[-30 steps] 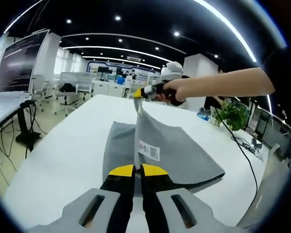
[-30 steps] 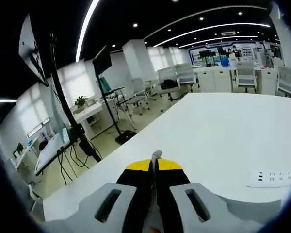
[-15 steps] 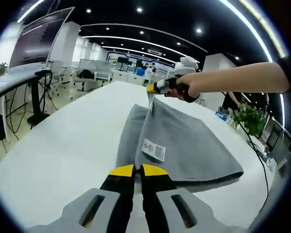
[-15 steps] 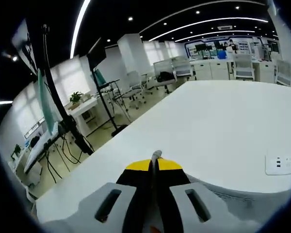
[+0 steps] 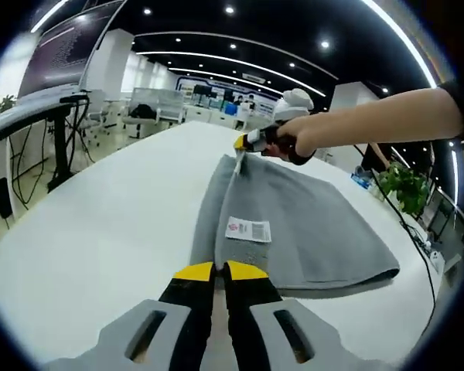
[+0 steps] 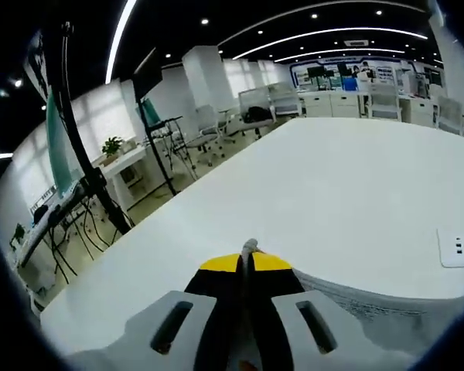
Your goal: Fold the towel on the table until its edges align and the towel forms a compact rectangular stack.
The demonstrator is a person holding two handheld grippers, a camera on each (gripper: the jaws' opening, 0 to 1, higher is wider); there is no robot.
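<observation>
Both grippers' fingers pinch grey towel point(image 5: 294, 224) on bare white table point(image 5: 100, 224)

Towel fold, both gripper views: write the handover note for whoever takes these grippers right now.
Left gripper: shut on the near corner of the grey towel.
Right gripper: shut on the far corner, a sliver of cloth showing between its tips in its own view.
Towel: on the white table, one layer laid over another, white label facing up, the pinched edge low over the lower layer.
Done: first fold nearly laid.
Left: set the edge down aligned, release, fold again into a compact stack.
</observation>
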